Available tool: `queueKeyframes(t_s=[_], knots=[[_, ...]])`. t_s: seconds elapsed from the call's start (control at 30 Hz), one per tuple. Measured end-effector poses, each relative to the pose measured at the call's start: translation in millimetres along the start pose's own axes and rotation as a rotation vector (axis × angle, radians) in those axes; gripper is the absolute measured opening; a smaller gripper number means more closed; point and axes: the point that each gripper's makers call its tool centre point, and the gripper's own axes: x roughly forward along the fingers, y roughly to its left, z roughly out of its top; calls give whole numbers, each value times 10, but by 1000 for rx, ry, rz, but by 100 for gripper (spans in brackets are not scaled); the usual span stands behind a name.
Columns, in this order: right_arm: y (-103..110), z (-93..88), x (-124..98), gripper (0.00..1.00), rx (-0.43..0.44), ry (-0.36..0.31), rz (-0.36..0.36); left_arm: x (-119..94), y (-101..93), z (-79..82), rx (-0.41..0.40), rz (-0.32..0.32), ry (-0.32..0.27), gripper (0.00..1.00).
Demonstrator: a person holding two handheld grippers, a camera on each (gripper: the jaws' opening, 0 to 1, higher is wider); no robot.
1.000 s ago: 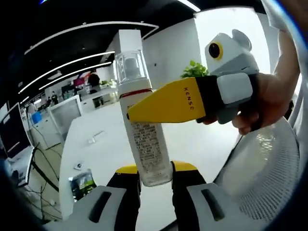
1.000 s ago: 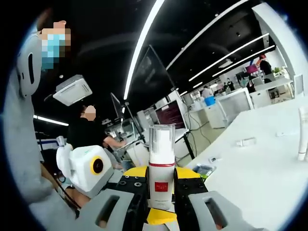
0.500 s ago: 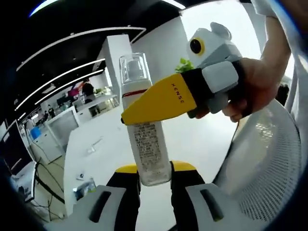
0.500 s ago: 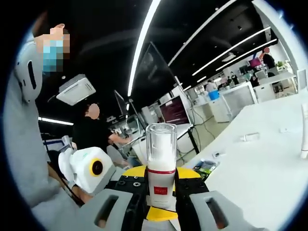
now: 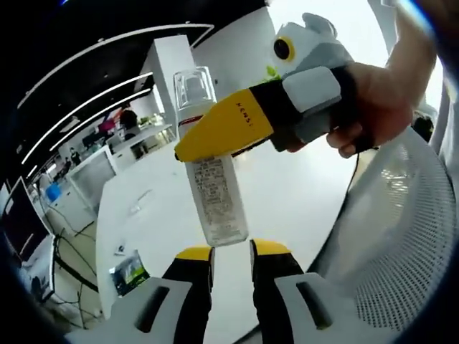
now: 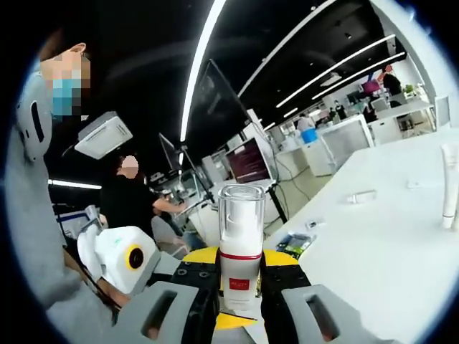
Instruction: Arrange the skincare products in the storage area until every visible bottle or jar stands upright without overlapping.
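The right gripper (image 5: 188, 147) clamps the bottle (image 5: 211, 197) upright for placing; the left gripper (image 5: 230, 252) jaws stand apart just below it.

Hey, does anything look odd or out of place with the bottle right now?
Yes. The bottle is held up in the air, tilted, clamped by the right tongs well above the white table. The left tongs sit open just under its base, not touching it. No spill or damage shows.
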Motion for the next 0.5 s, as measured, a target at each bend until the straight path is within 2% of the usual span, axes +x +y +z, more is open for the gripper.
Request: queueKeyframes(t_s=[0.17, 0.37, 0.5], knots=[[-412, 62, -48, 13, -25, 4, -106, 19, 15, -43, 29, 12, 24, 25], [-822, 168, -103, 13, -59, -3, -194, 18, 25, -49, 46, 15, 29, 22], [-1218, 234, -191, 13, -91, -17, -305, 23, 12, -66, 64, 9, 41, 20]])
